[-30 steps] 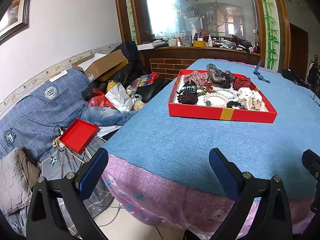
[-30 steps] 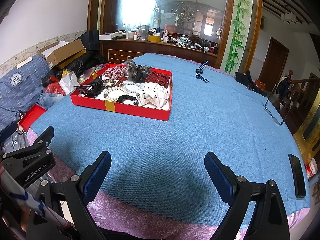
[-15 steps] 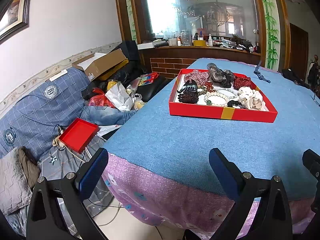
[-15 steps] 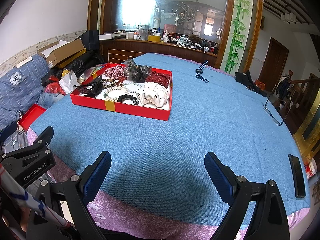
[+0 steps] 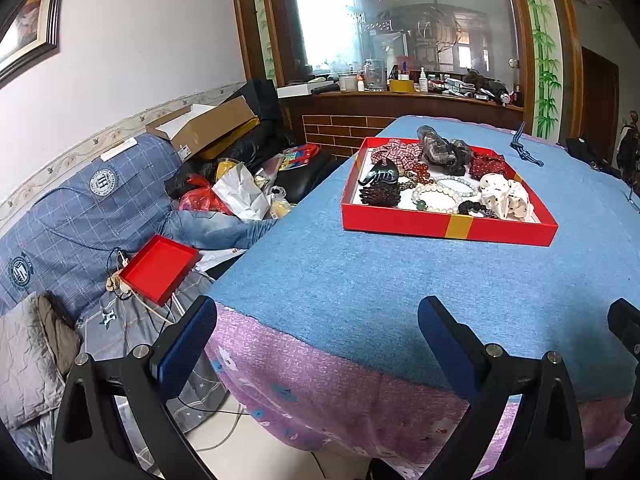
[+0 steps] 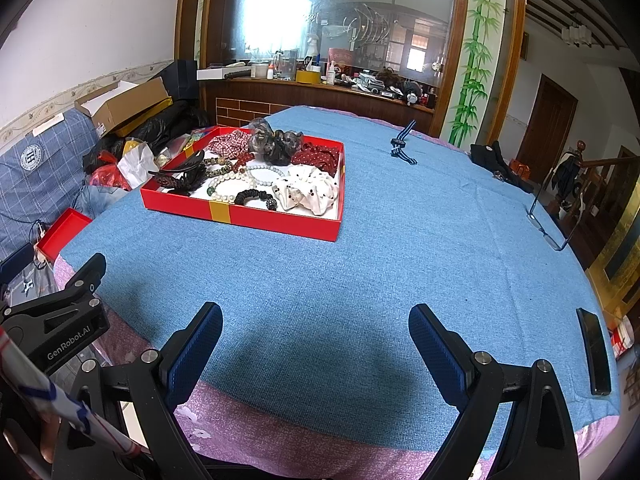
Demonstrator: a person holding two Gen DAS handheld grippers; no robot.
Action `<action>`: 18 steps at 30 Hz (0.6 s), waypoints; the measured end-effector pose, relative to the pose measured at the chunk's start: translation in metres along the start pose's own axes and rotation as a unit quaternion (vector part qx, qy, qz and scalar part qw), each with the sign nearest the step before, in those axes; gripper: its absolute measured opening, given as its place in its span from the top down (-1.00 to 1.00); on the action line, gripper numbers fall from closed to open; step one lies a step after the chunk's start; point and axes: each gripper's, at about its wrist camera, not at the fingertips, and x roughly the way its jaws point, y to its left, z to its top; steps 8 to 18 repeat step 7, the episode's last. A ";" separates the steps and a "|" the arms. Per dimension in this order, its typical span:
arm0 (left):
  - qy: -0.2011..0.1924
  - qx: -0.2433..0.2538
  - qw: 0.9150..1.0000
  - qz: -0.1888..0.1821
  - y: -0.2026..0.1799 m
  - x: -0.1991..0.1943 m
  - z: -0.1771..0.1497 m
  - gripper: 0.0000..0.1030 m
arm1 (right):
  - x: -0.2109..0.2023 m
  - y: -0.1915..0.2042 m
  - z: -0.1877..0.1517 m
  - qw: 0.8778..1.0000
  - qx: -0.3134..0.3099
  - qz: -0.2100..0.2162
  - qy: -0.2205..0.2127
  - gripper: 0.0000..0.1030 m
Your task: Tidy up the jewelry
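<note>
Looking out from the left wrist, the left gripper (image 5: 316, 328) hangs at the near table edge, jaws spread wide and empty, its left finger out past the blue cloth (image 5: 400, 280) over the purple overhang. One red tray (image 5: 448, 230) sits well ahead on the cloth, and what a load: one black hair claw (image 5: 380, 188), two pale bead bracelets (image 5: 444, 194), one white spotted scrunchie (image 5: 506, 200), one red scrunchie, one checked one, one grey one at the back. A single small red lid (image 5: 158, 268) lies off the table on the cluttered sofa. Wide bare cloth runs between fingers and tray.

Over to the right wrist: the right gripper (image 6: 316, 338) is released too, nothing between its blue pads (image 6: 196, 350), both over the cloth just inside the near edge. The tray (image 6: 280, 222) sits ahead and left. One striped cord (image 6: 402, 146) lies far back, one pair of glasses (image 6: 554, 216) at the right rim, one dark phone (image 6: 594, 350) at the near right edge. The whole centre is free.
</note>
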 end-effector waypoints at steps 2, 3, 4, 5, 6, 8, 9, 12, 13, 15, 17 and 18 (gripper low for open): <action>0.001 -0.003 1.000 0.006 0.002 0.000 0.000 -0.95 | 0.000 -0.001 0.000 1.000 0.001 0.000 0.000 -0.87; 0.003 -0.005 1.000 0.010 0.004 0.001 0.000 -0.95 | 0.000 -0.001 -0.001 1.000 0.003 0.001 0.001 -0.87; 0.003 -0.007 1.000 0.016 0.005 0.001 0.000 -0.95 | 0.001 -0.003 -0.001 1.000 0.006 0.000 0.002 -0.87; 0.000 -0.005 1.000 0.023 0.005 0.001 0.001 -0.95 | 0.001 -0.005 -0.001 1.000 0.009 -0.001 0.002 -0.87; -0.004 0.001 1.000 0.029 0.004 0.001 0.003 -0.95 | 0.002 -0.008 -0.001 1.000 0.013 -0.002 0.003 -0.87; -0.007 0.007 0.999 0.033 0.002 0.001 0.004 -0.95 | 0.004 -0.011 0.000 1.000 0.016 -0.002 0.005 -0.87; -0.007 0.007 0.999 0.033 0.002 0.001 0.004 -0.95 | 0.004 -0.011 0.000 1.000 0.016 -0.002 0.005 -0.87; -0.007 0.007 0.999 0.033 0.002 0.001 0.004 -0.95 | 0.004 -0.011 0.000 1.000 0.016 -0.002 0.005 -0.87; -0.007 0.007 0.999 0.033 0.002 0.001 0.004 -0.95 | 0.004 -0.011 0.000 1.000 0.016 -0.002 0.005 -0.87; -0.007 0.007 0.999 0.033 0.002 0.001 0.004 -0.95 | 0.004 -0.011 0.000 1.000 0.016 -0.002 0.005 -0.87; -0.007 0.007 0.999 0.033 0.002 0.001 0.004 -0.95 | 0.004 -0.011 0.000 1.000 0.016 -0.002 0.005 -0.87; -0.007 0.007 0.999 0.033 0.002 0.001 0.004 -0.95 | 0.004 -0.011 0.000 1.000 0.016 -0.002 0.005 -0.87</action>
